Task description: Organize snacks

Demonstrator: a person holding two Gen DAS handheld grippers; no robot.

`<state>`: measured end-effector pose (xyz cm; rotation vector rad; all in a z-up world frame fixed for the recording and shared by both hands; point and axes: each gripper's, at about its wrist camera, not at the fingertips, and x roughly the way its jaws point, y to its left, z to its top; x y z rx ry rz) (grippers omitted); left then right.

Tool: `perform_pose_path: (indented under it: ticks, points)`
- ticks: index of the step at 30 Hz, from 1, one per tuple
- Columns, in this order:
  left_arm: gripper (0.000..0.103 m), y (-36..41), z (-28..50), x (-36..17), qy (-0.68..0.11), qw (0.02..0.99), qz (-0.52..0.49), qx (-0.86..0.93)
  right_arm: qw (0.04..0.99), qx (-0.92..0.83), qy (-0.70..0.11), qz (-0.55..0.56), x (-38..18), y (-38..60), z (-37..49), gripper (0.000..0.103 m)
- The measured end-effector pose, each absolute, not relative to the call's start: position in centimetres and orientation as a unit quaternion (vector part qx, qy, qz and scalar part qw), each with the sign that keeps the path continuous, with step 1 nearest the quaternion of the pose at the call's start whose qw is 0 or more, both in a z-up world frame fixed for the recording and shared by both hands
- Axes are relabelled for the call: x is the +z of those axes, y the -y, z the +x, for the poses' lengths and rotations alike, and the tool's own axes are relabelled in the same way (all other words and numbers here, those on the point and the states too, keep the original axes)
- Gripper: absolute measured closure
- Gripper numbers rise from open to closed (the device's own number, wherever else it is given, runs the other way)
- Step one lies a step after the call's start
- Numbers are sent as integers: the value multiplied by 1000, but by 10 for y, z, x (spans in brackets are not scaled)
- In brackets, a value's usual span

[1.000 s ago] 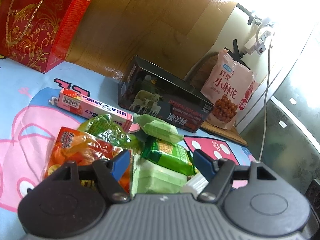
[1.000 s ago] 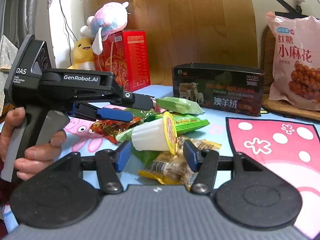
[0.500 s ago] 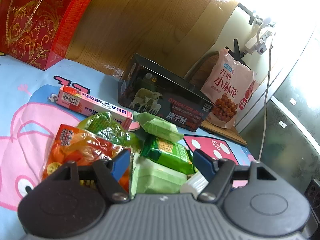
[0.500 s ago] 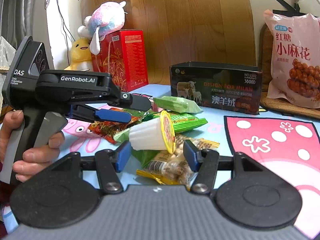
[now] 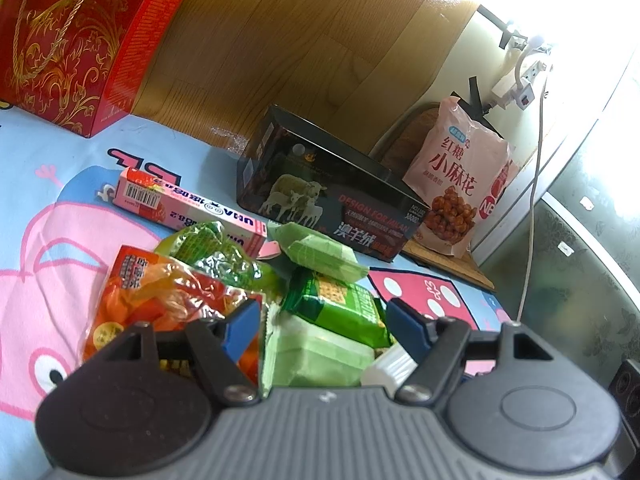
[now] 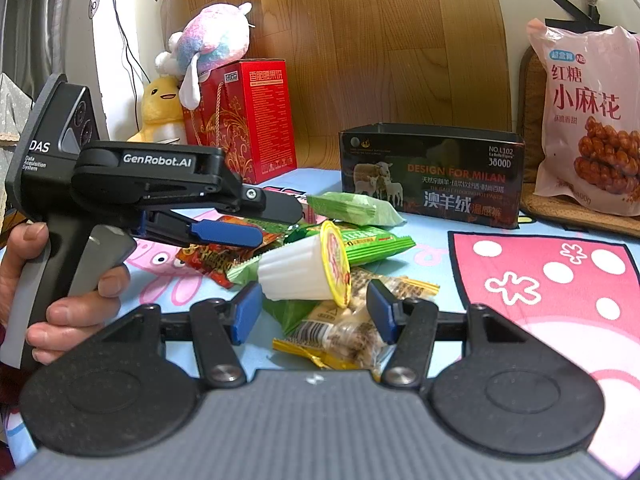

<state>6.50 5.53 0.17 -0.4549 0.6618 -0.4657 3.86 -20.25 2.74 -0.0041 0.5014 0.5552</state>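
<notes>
Over the snack pile (image 6: 320, 240) my claws hover. Left claw (image 5: 324, 320) gapes, gripping nothing. Right claw (image 6: 316, 304) gapes around the jelly cup (image 6: 304, 268), untouched.

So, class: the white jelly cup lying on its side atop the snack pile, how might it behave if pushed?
The white jelly cup is tapered and ribbed, so it would probably roll in a curve. Perched on loose packets, it may slide off. Its foil lid looks fragile.

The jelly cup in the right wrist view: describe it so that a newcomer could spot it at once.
Start at the black open-topped box standing at the back of the cartoon-print cloth. In front of it lies a heap of snack packets; the jelly cup lies on its side atop them. It alone is rigid: ribbed white plastic, yellow-rimmed foil lid.
</notes>
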Motion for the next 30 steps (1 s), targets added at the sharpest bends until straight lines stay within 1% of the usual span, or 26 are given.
perform_pose_path:
  ticks: [17, 19, 20, 25, 30]
  points:
    - [32, -51, 62, 5, -312, 896, -205, -239, 934, 263, -242, -8, 27, 202, 37, 41]
    - [32, -53, 61, 7, -308, 896, -208, -242, 934, 262, -242, -7, 26, 202, 37, 41]
    - [34, -55, 61, 8, -305, 896, -212, -244, 935, 261, -242, -7, 26, 202, 36, 41]
    - [34, -64, 56, 12, -297, 886, -233, -268, 936, 256, -240, -9, 26, 202, 31, 41]
    - [34, -53, 41, 20, -288, 883, -211, -304, 936, 258, -239, -9, 26, 202, 30, 41]
